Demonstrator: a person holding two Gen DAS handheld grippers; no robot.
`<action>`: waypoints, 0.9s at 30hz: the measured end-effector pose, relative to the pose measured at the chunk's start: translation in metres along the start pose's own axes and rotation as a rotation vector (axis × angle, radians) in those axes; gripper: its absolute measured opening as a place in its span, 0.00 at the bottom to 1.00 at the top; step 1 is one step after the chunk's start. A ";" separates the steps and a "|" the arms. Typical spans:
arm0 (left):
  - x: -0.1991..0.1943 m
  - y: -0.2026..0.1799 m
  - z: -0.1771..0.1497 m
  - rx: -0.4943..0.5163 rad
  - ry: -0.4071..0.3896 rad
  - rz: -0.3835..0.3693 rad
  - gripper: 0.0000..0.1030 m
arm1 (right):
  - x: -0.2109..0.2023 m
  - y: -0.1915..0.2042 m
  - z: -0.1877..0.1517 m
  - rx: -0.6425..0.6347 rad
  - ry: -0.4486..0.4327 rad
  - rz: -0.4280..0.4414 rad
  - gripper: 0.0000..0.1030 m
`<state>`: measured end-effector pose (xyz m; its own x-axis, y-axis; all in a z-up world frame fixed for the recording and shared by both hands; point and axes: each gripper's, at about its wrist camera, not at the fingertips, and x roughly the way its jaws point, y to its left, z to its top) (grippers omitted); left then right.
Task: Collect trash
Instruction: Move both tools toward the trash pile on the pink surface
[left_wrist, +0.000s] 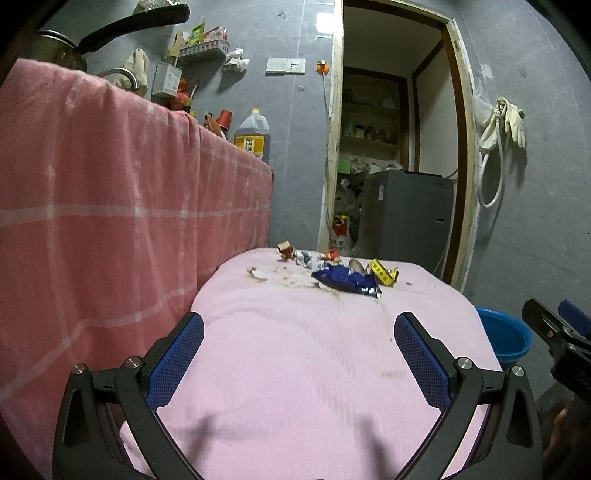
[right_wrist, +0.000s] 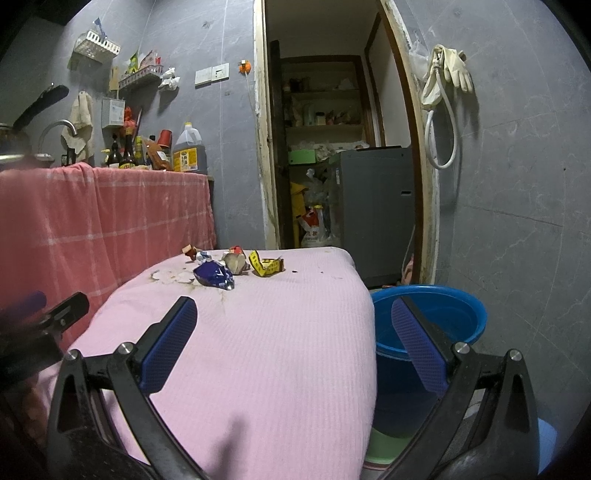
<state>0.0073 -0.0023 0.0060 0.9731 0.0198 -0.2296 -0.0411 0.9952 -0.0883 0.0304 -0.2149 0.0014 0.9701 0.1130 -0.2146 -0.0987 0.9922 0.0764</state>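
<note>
Trash lies at the far end of a table under a pink cloth (left_wrist: 295, 369): a blue crumpled snack bag (left_wrist: 345, 279) (right_wrist: 213, 274), a yellow torn box (left_wrist: 384, 272) (right_wrist: 266, 264), a small red-brown carton (left_wrist: 285, 250) (right_wrist: 190, 252), a red wrapper (left_wrist: 331, 255) (right_wrist: 236, 252) and pale scraps (left_wrist: 260, 273). My left gripper (left_wrist: 299, 328) is open and empty over the near half of the cloth. My right gripper (right_wrist: 293, 314) is open and empty at the table's right edge (right_wrist: 365, 332). A blue basin (right_wrist: 432, 325) (left_wrist: 504, 338) stands right of the table.
A counter draped in a red checked cloth (left_wrist: 110, 221) stands on the left, with bottles and an oil jug (left_wrist: 253, 136) on it. An open doorway (right_wrist: 332, 147) behind the table shows a grey appliance (right_wrist: 373, 214) and bags. Gloves and a hose (right_wrist: 443, 92) hang on the right wall.
</note>
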 end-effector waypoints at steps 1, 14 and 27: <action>0.002 0.000 0.004 0.001 -0.007 0.009 0.98 | 0.001 -0.002 0.003 0.006 0.002 0.005 1.00; 0.052 0.006 0.065 -0.030 0.004 -0.054 0.98 | 0.038 -0.012 0.061 0.048 -0.089 0.031 1.00; 0.137 0.008 0.103 -0.009 0.093 0.003 0.98 | 0.130 -0.014 0.115 0.014 -0.113 0.095 1.00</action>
<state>0.1637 0.0179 0.0733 0.9477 0.0139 -0.3189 -0.0468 0.9943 -0.0956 0.1837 -0.2201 0.0843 0.9754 0.1987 -0.0949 -0.1888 0.9765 0.1045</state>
